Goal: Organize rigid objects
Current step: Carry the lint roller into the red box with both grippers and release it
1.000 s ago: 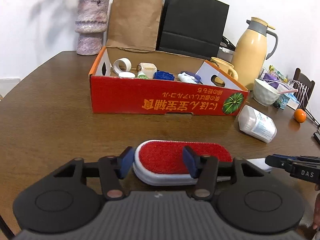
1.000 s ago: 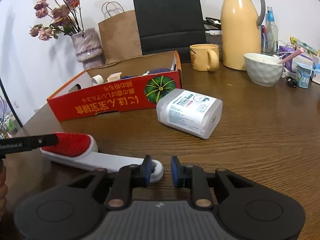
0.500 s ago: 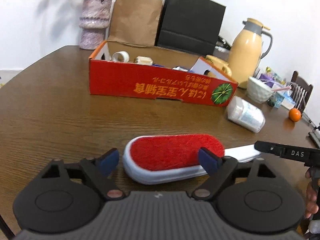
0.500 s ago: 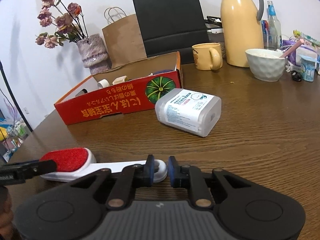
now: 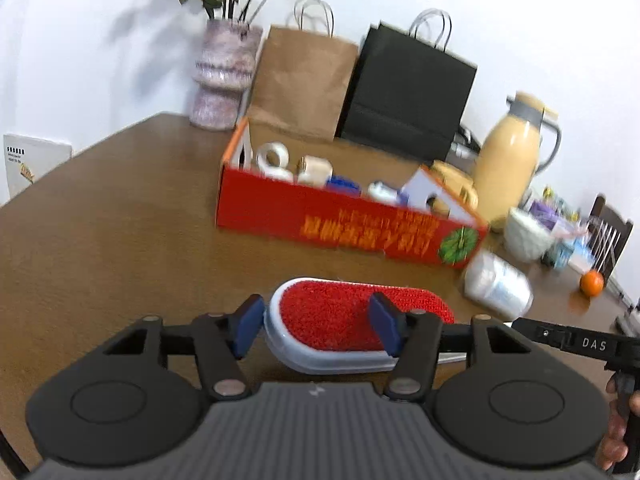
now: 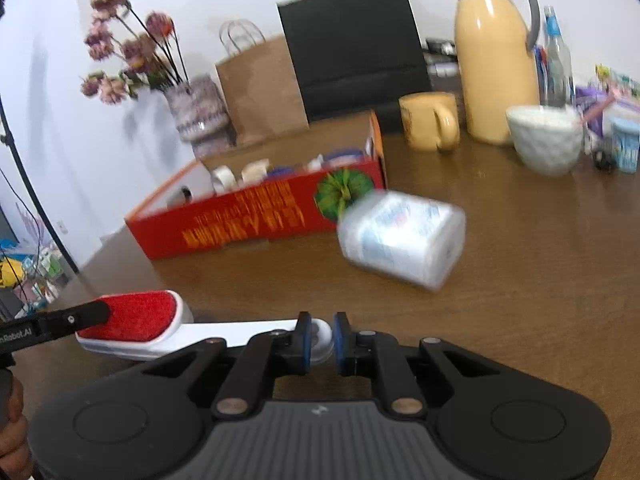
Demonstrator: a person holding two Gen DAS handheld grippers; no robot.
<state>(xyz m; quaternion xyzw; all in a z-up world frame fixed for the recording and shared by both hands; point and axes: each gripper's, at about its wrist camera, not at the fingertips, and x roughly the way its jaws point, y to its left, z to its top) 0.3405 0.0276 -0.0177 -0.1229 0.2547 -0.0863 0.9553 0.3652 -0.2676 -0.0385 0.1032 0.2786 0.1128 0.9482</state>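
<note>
A brown wooden desk (image 5: 100, 248) is seen carrying everything, with a long red cardboard box (image 5: 344, 224) taken here as the landmark. Behind the box a brown paper bag (image 5: 304, 80) and a black paper bag (image 5: 408, 88) are stood against the wall, a vase of dried flowers (image 5: 224, 76) is set at its far left corner, and a yellow thermos jug (image 5: 508, 160) is placed beyond its right end. Just off the box's front right corner a white plastic container (image 6: 400, 240) is laid on its side. In front of the box – nearer the cameras – a lint brush (image 5: 360, 320) with a red pad and white handle is found. The left hand-held gripper (image 5: 316, 326) is placed around the brush's red head, its jaws having just been closing; whether both pads press on it cannot be told. The right hand-held gripper (image 6: 319, 340) is clamped narrowly on the rounded end of the white handle. Small items are kept inside the box – a tape roll (image 5: 272, 156) among them.
</note>
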